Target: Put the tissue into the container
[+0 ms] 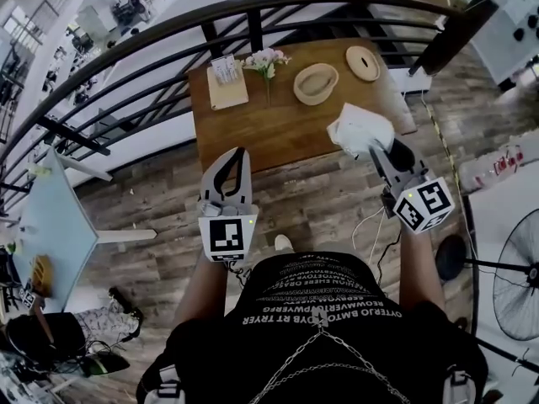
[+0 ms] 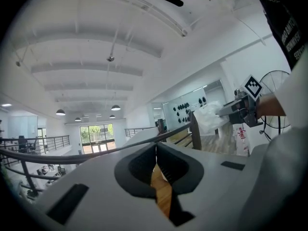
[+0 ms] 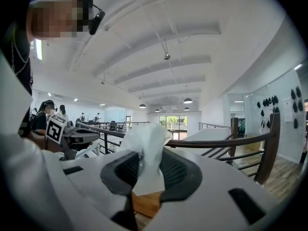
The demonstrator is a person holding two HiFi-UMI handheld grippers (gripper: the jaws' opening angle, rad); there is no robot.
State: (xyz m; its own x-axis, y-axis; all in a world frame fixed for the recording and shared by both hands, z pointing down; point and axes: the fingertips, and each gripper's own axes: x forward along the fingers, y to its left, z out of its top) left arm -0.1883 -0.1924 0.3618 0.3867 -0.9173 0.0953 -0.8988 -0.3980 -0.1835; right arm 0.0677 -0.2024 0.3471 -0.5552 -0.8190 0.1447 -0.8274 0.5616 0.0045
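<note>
A crumpled white tissue (image 1: 360,129) hangs over the right edge of the wooden table (image 1: 278,133), with my right gripper (image 1: 373,148) shut on it. In the right gripper view the tissue (image 3: 147,148) stands up between the dark pads (image 3: 178,170). A woven tan bowl (image 1: 316,83) sits on the table beyond it, and a flat round lid (image 1: 363,63) lies further back. My left gripper (image 1: 241,153) hovers at the table's near edge, shut with nothing in it; its jaws (image 2: 155,148) touch. The left gripper view also catches the tissue (image 2: 208,118) at the right.
A tan holder with white paper (image 1: 226,87) and a small bunch of flowers (image 1: 265,61) stand at the table's back left. A dark curved railing (image 1: 168,32) runs behind the table. A fan (image 1: 518,276) stands at the right, a pale table (image 1: 50,225) at the left.
</note>
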